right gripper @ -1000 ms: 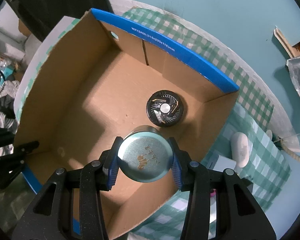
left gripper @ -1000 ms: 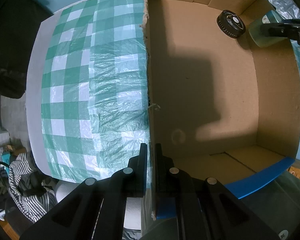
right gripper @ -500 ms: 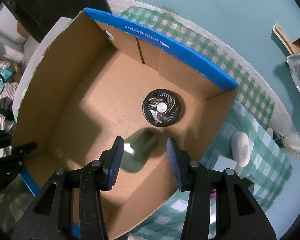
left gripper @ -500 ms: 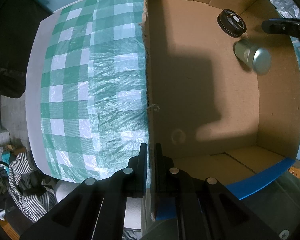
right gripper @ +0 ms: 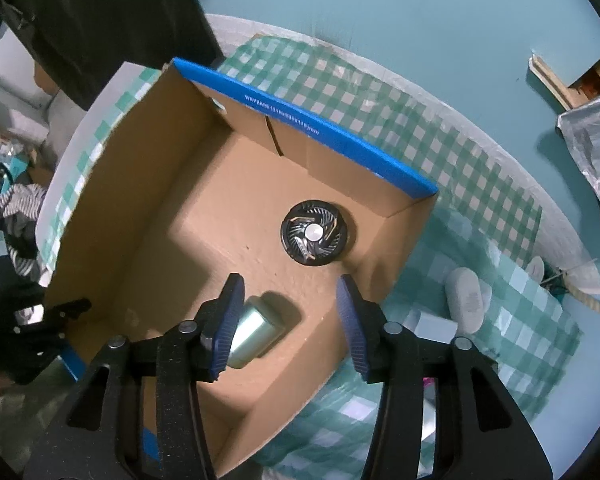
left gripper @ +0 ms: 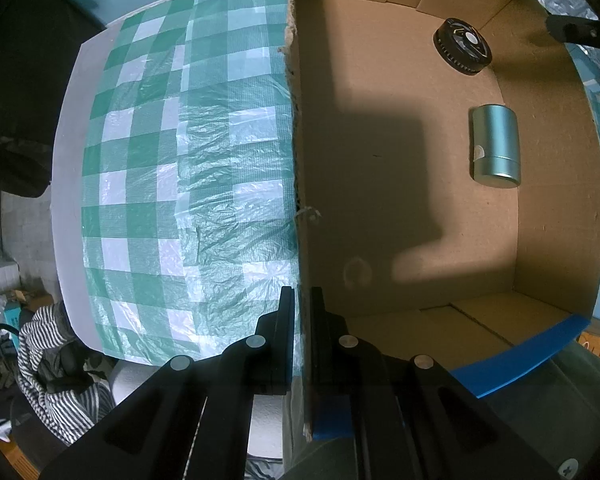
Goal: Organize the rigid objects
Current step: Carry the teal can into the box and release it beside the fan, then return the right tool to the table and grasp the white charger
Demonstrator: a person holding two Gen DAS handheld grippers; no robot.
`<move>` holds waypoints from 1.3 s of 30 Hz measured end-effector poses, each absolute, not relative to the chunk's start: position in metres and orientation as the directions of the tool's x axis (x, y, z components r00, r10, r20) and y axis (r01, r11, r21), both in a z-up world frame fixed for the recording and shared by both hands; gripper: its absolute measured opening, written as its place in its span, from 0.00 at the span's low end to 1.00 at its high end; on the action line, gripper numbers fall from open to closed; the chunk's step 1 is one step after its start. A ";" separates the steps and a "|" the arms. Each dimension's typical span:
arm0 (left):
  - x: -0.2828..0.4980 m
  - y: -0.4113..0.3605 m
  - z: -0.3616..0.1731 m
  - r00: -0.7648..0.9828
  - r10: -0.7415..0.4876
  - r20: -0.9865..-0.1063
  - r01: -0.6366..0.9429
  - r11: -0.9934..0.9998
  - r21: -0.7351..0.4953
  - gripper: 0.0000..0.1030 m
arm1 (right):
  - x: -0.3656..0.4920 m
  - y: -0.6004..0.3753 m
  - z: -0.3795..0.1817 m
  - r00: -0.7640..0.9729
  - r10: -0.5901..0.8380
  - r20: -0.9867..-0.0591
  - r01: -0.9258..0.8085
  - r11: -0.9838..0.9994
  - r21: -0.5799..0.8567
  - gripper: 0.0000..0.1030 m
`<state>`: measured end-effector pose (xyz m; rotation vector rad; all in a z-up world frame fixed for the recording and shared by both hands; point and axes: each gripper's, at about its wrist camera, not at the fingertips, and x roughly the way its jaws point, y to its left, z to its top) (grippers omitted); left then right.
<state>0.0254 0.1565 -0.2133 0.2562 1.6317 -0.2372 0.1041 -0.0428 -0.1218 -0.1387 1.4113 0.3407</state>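
Observation:
A brown cardboard box [left gripper: 556, 184] [right gripper: 140, 184] with blue-taped rims stands on a green checked tablecloth. On its floor lies a pale green metal tin [left gripper: 495, 146] [right gripper: 252, 334] on its side, near a black round fan [left gripper: 462, 47] [right gripper: 314, 233]. My left gripper [left gripper: 300, 312] is shut on the box's side wall, one finger inside and one outside. My right gripper [right gripper: 290, 304] hovers above the box, its jaws opening with nothing between them; the tin lies below its left finger.
On the tablecloth [right gripper: 512, 320] beside the box lie a white oval object [right gripper: 466, 300] and a small white block [right gripper: 436, 326]. Crinkled silver foil [right gripper: 596, 148] sits at the right. Striped cloth [left gripper: 56, 360] lies below the table edge.
The right gripper let go of the tin, which dropped into the box and came to rest on its side. The right gripper then rose and its jaws widened. The left gripper stayed put.

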 end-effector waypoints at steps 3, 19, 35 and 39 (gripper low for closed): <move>0.025 0.156 -0.213 -0.072 0.024 -0.997 0.307 0.952 0.001 0.06 | 0.102 -0.045 -0.114 0.133 0.158 -0.978 -0.306 0.946 0.111 0.49; 0.024 0.157 -0.213 -0.072 0.026 -0.997 0.306 0.952 0.003 0.06 | 0.093 -0.088 -0.092 0.177 0.147 -0.973 -0.221 0.969 0.106 0.55; 0.027 0.153 -0.215 -0.084 0.032 -0.996 0.309 0.951 0.004 0.06 | 0.089 -0.169 -0.134 0.112 0.113 -0.987 -0.005 0.994 0.113 0.67; 0.027 0.154 -0.216 -0.088 0.034 -0.996 0.304 0.953 0.005 0.06 | 0.089 -0.181 -0.159 0.072 0.100 -0.992 0.024 0.994 0.102 0.67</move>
